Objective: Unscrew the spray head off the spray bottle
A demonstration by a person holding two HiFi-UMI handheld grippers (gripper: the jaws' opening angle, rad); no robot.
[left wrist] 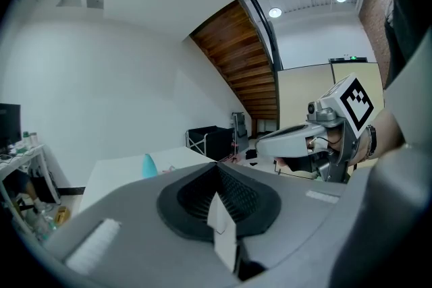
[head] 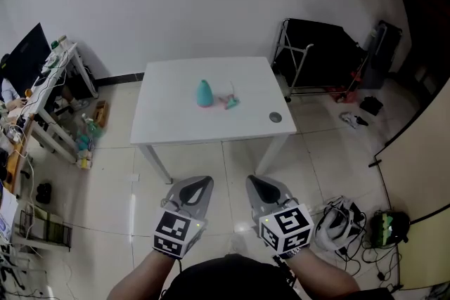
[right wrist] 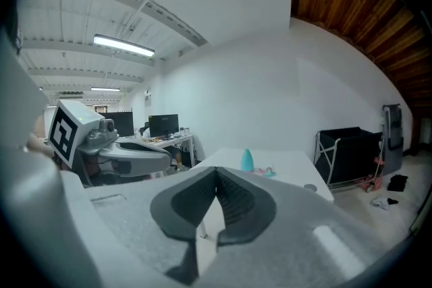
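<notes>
Spray bottle [head: 204, 93] is standing mid-way on the white table [head: 169, 116], w/ a pink-teal piece [head: 230, 102] lying just beside it & a dark disc [head: 275, 117] near the table's front-right edge. Left gripper [head: 197, 186] & right gripper [head: 259, 186] are hovering over open floor [head: 225, 158] in front of the table, well apart from it, jaws closed together, empty.

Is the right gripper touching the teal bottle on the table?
Apart. Head view shows the right gripper over the floor, short of the table bearing the teal bottle.
</notes>
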